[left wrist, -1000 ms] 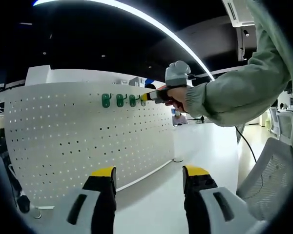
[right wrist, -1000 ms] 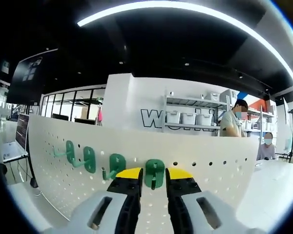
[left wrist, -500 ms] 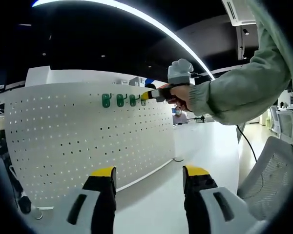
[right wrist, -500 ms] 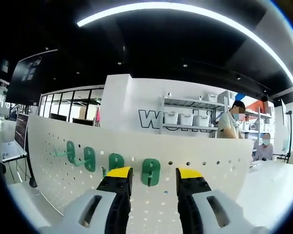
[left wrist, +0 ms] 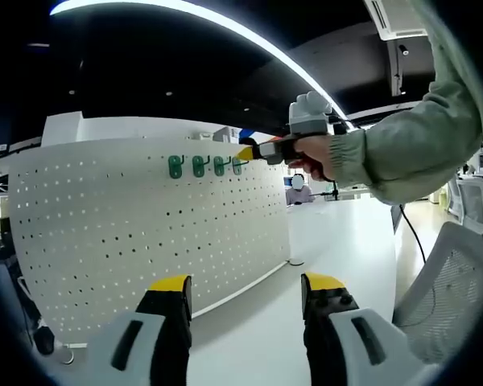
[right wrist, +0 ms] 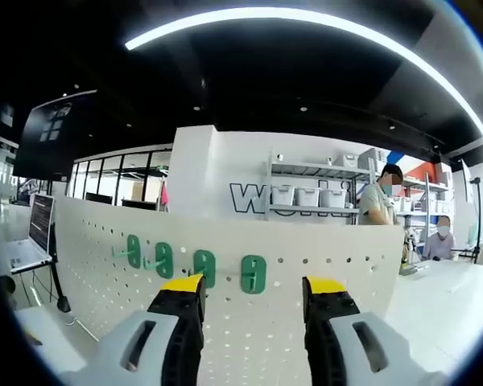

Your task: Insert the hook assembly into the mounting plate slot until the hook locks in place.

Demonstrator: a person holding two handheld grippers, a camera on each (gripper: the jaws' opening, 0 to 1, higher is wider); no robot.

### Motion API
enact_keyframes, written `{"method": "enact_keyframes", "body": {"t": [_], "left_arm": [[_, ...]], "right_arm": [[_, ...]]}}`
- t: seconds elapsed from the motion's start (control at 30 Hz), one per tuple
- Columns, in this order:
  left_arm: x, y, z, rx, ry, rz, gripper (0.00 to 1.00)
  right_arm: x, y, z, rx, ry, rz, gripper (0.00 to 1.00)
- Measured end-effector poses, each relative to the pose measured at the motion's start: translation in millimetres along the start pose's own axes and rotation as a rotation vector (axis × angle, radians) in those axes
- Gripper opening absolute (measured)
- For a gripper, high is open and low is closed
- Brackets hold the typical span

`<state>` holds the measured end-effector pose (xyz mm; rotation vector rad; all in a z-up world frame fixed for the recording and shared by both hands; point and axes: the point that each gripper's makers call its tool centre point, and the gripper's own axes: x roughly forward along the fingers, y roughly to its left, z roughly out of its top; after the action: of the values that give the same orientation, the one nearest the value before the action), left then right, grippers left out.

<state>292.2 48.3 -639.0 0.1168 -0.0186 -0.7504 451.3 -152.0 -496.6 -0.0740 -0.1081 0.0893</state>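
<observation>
A white pegboard mounting plate stands upright on the white table, with several green hooks in a row near its top edge. In the right gripper view the newest green hook sits on the pegboard, rightmost in the row, just beyond my open right gripper, which touches nothing. The left gripper view shows that right gripper held by a hand just off the last green hook. My left gripper hangs open and empty low over the table.
A person's sleeve crosses the upper right of the left gripper view. A white mesh chair stands at the right. Shelves with bins and seated people lie behind the pegboard. A laptop sits at the far left.
My right gripper opened, let go of the rightmost green hook and backed away from the pegboard. The hook stays on the plate. The left gripper has barely moved.
</observation>
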Motion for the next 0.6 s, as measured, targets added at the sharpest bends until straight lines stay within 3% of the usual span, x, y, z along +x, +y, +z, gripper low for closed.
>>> {"method": "enact_keyframes", "body": {"t": [0.6], "left_arm": [[-3.5,-10.8,0.3,0.034,0.009,-0.029,0.57]], "right_arm": [[-77.1,-6.6,-37.6,0.017,0.080,-0.009,0.50]]}}
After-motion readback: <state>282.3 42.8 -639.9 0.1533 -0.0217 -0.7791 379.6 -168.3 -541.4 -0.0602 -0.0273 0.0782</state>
